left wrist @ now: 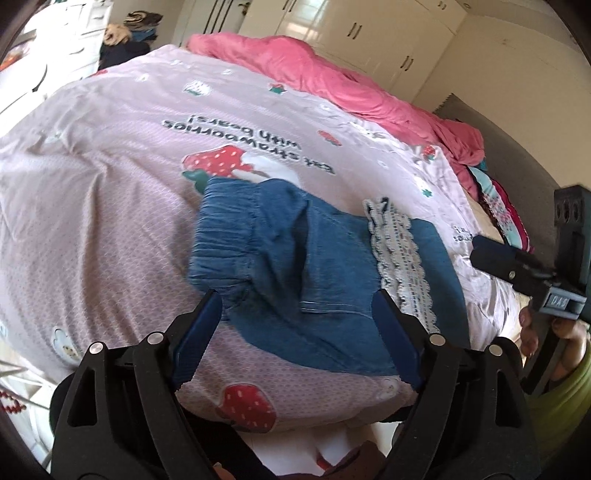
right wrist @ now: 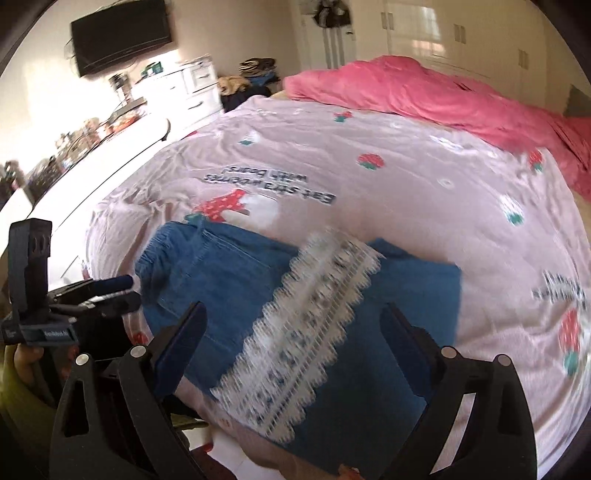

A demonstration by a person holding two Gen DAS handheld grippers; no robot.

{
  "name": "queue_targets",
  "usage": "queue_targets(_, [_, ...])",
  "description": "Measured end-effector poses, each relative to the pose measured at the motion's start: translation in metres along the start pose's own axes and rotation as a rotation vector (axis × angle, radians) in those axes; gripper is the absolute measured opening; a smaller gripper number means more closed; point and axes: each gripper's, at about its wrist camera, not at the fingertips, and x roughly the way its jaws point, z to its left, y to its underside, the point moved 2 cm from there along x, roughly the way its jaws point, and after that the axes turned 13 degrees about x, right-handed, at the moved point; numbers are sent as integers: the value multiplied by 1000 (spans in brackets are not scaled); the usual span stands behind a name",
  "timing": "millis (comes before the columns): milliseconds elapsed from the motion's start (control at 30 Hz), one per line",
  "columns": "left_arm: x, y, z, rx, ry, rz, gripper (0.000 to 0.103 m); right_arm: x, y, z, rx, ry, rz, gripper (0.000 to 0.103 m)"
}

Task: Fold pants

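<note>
pants (left wrist: 295, 258) lie crosswise on the bedspread (left wrist: 110, 206), waistband leftward, both hand-held grippers (left wrist: 295, 321) (right wrist: 291, 332) spread wide, empty.

Left wrist view: low over the near edge of the bed (left wrist: 110, 206), facing along its own tongs (left wrist: 295, 325) toward the wardrobe (left wrist: 369, 33), pants (left wrist: 295, 258) close below. Right wrist view: similarly low and close, further right, facing the television (right wrist: 122, 37). Shared: pants (right wrist: 258, 295), strawberry quilt, pink blanket (left wrist: 332, 74), each other's tongs (left wrist: 517, 266) at frame edge.
</note>
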Motion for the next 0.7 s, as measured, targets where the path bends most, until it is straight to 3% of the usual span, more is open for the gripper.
queue_targets(133, [6, 4, 7, -25, -8, 13, 76, 20, -12, 21, -83, -17, 26, 94])
queue_targets(500, [16, 9, 16, -52, 0, 21, 76, 70, -32, 59, -148, -88, 126, 94])
queue_targets(700, [20, 13, 22, -89, 11, 19, 60, 93, -42, 76, -173, -140, 176, 94])
